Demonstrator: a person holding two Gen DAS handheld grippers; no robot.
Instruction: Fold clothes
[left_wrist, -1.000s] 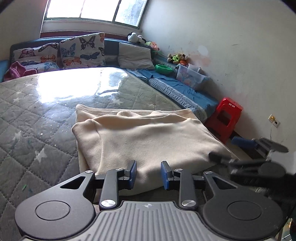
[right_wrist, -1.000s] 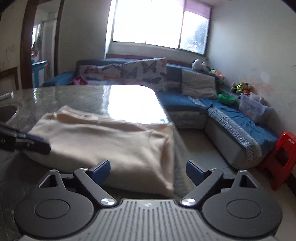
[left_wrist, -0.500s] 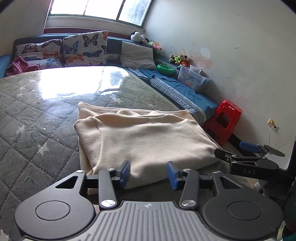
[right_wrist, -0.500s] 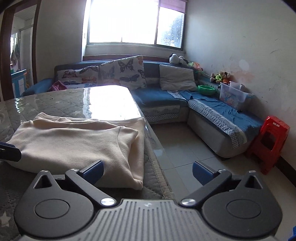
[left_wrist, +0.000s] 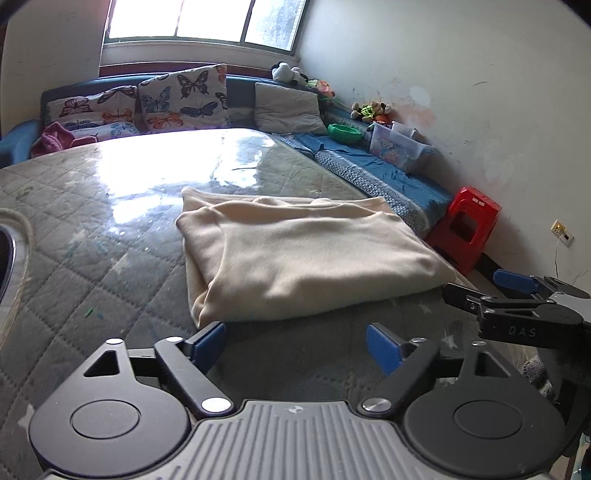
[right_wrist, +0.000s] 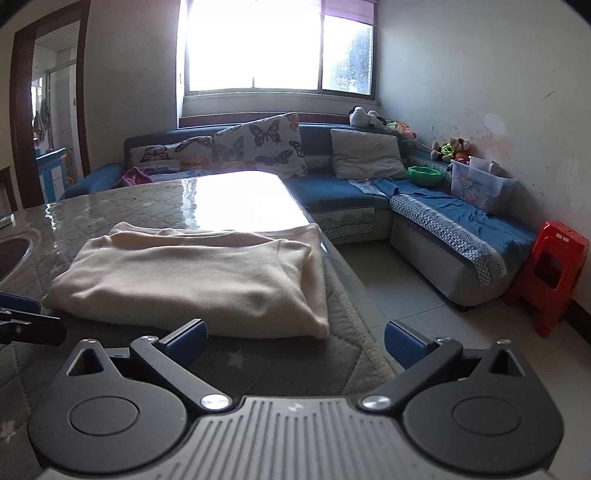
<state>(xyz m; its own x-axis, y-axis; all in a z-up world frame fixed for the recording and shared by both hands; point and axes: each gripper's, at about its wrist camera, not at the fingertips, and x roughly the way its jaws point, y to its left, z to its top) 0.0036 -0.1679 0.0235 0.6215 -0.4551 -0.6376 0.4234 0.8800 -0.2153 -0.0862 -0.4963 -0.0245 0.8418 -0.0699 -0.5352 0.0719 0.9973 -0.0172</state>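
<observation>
Quilted grey surface (left_wrist: 92, 258) carries a cream garment (left_wrist: 306, 254), folded into a flat rectangle, long axis crosswise, just ahead of both claws: left claw (left_wrist: 295, 341) and right claw (right_wrist: 295, 341) gape empty.

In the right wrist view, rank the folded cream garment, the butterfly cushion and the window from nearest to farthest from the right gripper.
1. Cream garment: on the table, just ahead-left of the right gripper.
2. Butterfly cushion: on the sofa beyond the table.
3. Window: in the back wall above the sofa.
</observation>
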